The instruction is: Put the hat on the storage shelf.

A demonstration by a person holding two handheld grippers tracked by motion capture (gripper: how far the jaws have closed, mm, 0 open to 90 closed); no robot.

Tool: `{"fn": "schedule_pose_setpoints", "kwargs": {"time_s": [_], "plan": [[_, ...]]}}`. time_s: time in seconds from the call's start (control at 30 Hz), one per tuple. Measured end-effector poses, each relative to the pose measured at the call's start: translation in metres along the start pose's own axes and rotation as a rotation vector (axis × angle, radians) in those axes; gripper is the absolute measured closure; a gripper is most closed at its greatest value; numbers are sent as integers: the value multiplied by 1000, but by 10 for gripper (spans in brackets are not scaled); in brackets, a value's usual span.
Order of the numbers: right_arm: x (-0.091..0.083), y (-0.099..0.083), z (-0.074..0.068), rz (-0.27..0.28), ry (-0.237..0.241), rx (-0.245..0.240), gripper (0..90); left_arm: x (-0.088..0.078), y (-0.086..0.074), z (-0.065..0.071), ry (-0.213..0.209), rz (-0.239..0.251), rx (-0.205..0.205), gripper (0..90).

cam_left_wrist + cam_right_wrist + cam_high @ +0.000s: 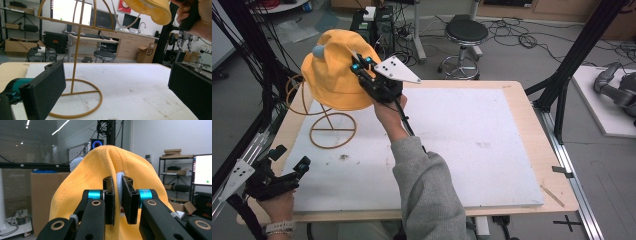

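Right tool (362, 66) clamped on yellow hat (332, 75), held above gold stand (329, 125) at desk (512, 150) left; left tool (112, 82) jaws apart, stand upright ahead, nearer; right view: pads pinching hat (100, 170) brim

Grey floor strewn with cables (512, 30), black stool (466, 32), wooden cabinets (130, 47), possibly monitors (67, 11), ceiling strip lights (61, 126)

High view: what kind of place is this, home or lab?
Most likely a lab or workshop. A black frame stands around the table, loose cables run over the floor by a stool, and the left gripper view shows monitors and cardboard boxes.
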State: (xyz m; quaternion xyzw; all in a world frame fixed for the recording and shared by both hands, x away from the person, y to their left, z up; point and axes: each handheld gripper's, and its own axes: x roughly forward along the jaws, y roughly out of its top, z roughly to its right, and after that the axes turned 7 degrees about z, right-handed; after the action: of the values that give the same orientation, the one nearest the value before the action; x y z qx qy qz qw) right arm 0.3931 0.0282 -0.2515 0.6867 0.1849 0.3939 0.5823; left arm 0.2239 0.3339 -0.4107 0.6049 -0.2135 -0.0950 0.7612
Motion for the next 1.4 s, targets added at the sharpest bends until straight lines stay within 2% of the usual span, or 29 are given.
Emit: {"fn": "schedule_pose_setpoints", "kwargs": {"time_s": [0.13, 0.27, 0.5, 1.03, 1.4], "plan": [[14, -4, -16, -20, 37, -3, 823, 0, 0, -1, -3, 3, -3, 17], [23, -6, -26, -22, 58, -5, 823, -1, 0, -1, -3, 2, -7, 17], [41, -18, -35, -45, 65, 20, 822, -1, 0, -2, -6, 5, -16, 17], [67, -49, -45, -109, 65, 51, 819, -2, -1, -4, -2, 6, -24, 17], [71, -56, -46, -131, 65, 48, 813, -3, -2, -6, 1, 4, -32, 17]]}}
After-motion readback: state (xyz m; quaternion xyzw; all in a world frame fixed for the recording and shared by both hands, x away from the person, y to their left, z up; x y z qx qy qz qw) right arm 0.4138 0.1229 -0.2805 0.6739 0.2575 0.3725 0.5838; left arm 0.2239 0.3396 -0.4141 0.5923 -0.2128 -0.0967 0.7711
